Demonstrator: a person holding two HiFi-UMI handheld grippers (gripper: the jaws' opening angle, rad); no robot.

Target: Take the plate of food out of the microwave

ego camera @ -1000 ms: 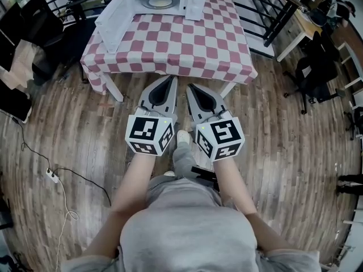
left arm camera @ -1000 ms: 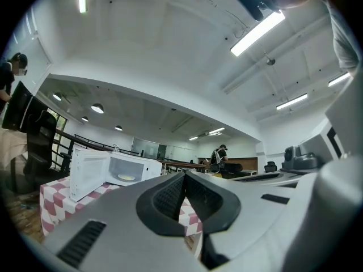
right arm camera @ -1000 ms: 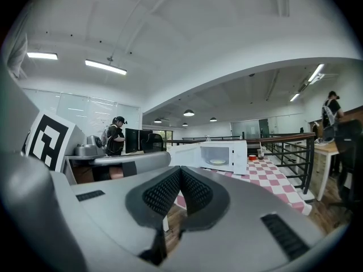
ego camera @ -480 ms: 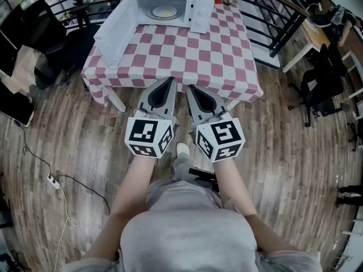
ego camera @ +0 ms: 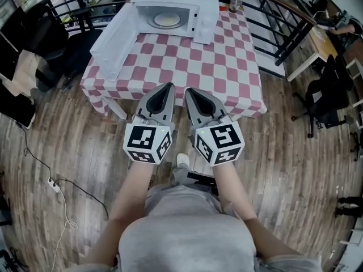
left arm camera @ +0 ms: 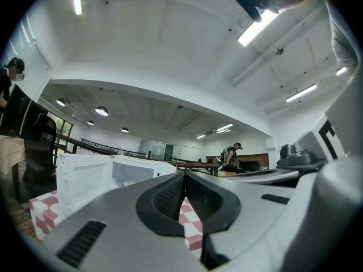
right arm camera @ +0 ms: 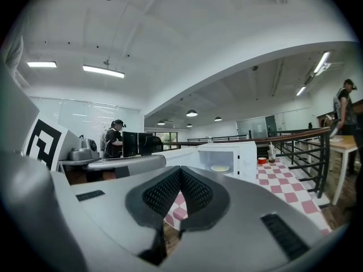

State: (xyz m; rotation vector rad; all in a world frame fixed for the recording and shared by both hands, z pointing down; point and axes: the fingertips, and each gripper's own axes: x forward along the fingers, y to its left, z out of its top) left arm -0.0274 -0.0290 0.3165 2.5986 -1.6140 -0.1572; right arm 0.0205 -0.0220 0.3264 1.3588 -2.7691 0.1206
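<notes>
No readable text, brand or number; only square code markers on left gripper point(ego camera: 168, 86) and right gripper point(ego camera: 189, 90) cubes.

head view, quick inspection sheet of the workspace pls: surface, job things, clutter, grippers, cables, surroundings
surface: table with a red-and-white checked cloth
job's things: microwave at the table's far end, door swung open; plate of food inside
clutter: cup beside the microwave
grippers: left hand-held gripper and right hand-held gripper both shut, empty, side by side at the table's near side
cables: power strip with a cable on the floor, left
surroundings: railing, desk, chair
</notes>
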